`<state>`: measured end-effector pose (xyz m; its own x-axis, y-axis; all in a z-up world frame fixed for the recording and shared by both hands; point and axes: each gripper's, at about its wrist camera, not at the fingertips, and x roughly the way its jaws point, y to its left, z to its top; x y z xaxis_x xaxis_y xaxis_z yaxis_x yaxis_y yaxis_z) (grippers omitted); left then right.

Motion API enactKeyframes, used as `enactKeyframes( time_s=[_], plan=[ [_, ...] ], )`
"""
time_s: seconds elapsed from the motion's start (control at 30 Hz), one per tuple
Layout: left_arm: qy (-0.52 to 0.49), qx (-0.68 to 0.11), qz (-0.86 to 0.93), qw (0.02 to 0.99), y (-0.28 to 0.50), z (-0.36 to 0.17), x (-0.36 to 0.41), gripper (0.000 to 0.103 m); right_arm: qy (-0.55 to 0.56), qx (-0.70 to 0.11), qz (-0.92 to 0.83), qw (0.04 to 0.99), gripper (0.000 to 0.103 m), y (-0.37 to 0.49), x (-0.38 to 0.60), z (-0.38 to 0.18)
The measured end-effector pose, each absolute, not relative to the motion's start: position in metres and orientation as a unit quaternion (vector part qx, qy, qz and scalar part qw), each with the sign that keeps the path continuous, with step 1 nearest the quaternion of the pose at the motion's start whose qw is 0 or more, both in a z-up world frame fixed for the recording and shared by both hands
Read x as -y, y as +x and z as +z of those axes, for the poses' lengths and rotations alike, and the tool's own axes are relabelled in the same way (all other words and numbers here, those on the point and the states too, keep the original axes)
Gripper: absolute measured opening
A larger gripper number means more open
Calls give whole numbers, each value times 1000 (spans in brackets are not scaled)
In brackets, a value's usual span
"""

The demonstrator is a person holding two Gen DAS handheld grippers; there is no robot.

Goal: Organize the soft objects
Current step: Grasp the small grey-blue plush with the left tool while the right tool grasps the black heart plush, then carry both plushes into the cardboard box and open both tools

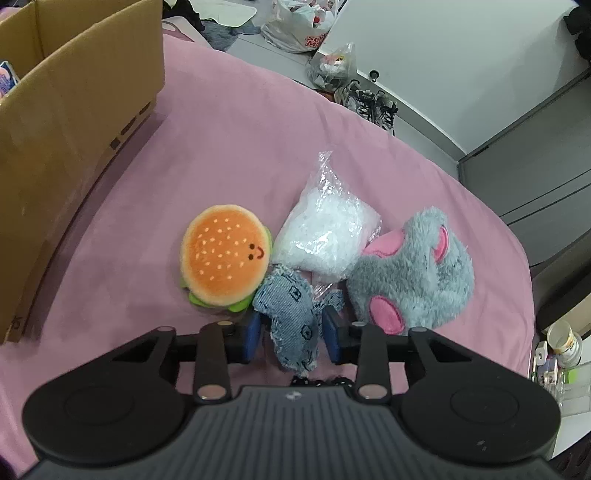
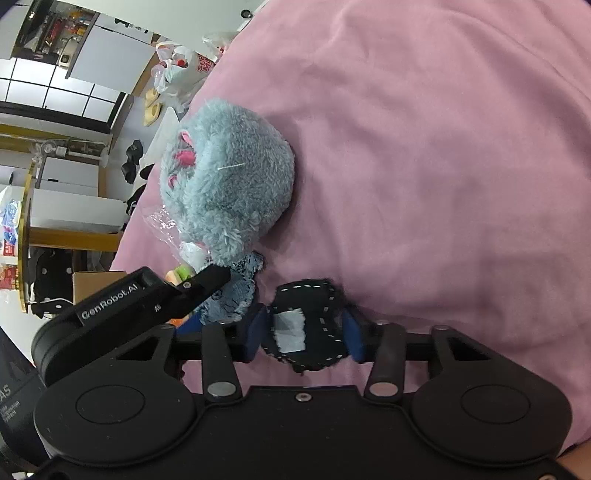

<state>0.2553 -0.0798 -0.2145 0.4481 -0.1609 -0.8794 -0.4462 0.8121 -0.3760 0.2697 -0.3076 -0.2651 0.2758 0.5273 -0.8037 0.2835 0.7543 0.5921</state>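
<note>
From the left wrist camera, the left gripper (image 1: 293, 332) has its blue pads on either side of a frayed denim fish toy (image 1: 291, 317); the pads sit just beside the fabric, and I cannot tell whether they press it. The fish lies on a pink blanket (image 1: 240, 147), touching a burger plush (image 1: 225, 254) on its left. Behind it rests a clear plastic bag of white filling (image 1: 328, 229), and to the right a grey-and-pink furry plush (image 1: 413, 273), touching the bag. An open cardboard box (image 1: 74, 122) stands at the left edge of the blanket, well apart from the toys. Shoes (image 1: 369, 101) and plastic shopping bags (image 1: 299, 26) lie on the floor beyond.

From the right wrist camera, the right gripper (image 2: 306, 328) pinches a black fabric piece with white stitching (image 2: 306, 325) between its blue pads, low over the pink blanket (image 2: 443, 147). The left gripper's body (image 2: 122, 306) reaches in from the left over the denim fish toy (image 2: 232, 299). The furry plush (image 2: 232, 184) sits beyond, crinkled plastic showing at its left side.
</note>
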Motion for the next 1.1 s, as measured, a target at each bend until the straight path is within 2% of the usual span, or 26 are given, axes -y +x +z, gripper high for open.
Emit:
enactKeyframes(
  time_s=[0.1,0.2,1.1],
  plan=[
    [-298,-519,88,797,256,-216,80,22,338,-597,86,722,28,269,308,-266],
    [-303,-514,85,798,253,-212,79,18,336,-594,89,725,25,267,310,-262],
    [-269,-433,64,858,207,-112,44,18,300,-484,132,812,24,233,310,-193]
  ],
)
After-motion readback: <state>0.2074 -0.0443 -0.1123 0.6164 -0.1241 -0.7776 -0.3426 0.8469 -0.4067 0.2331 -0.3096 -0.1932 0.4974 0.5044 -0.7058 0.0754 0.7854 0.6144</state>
